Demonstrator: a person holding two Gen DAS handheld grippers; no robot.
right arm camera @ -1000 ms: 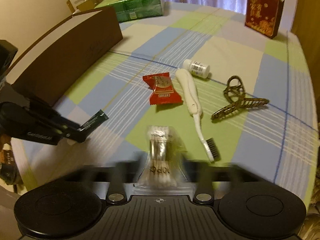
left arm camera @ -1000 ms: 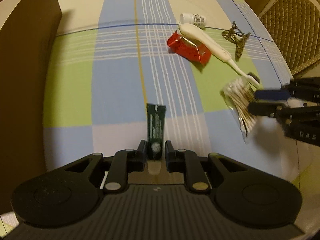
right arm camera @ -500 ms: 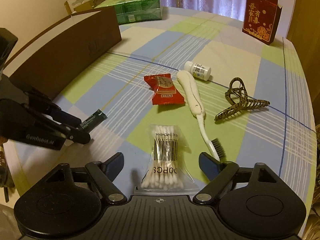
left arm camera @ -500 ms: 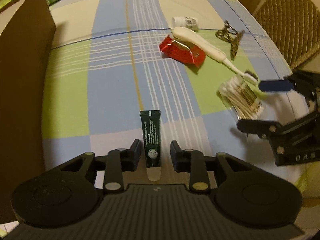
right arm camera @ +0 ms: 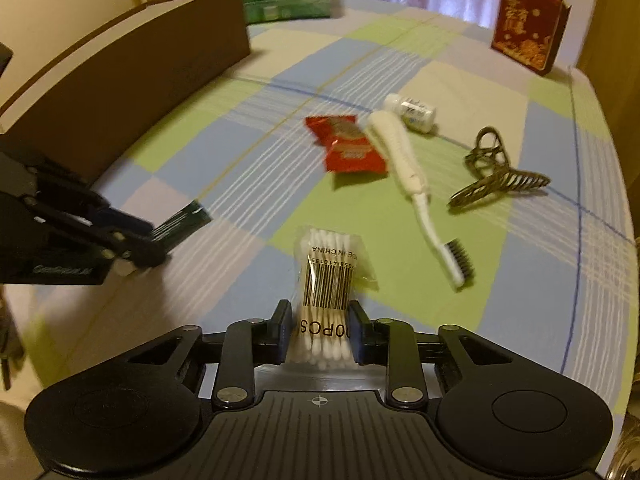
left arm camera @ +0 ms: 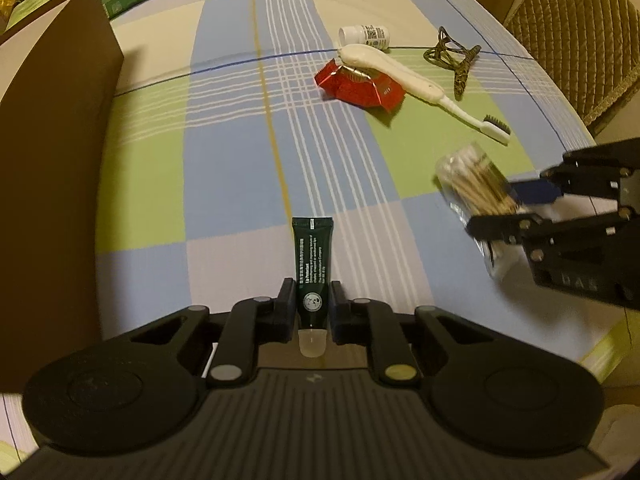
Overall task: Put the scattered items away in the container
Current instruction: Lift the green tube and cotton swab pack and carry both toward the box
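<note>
Your left claw (left arm camera: 312, 310) is clamping a dark green tube (left arm camera: 312, 268); your right claw (right arm camera: 320, 334) is pinching a bag of cotton swabs (right arm camera: 326, 280). Both are hovering above the checked surface (left arm camera: 224, 168); the brown box (left arm camera: 52, 152) is cut off at left.

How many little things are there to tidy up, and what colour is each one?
White: 3 (bottle, brush, cotton swab pack)
Red: 1 (snack packet)
Dark green: 1 (tube)
Brownish: 1 (hair claw)
Total: 6
</note>
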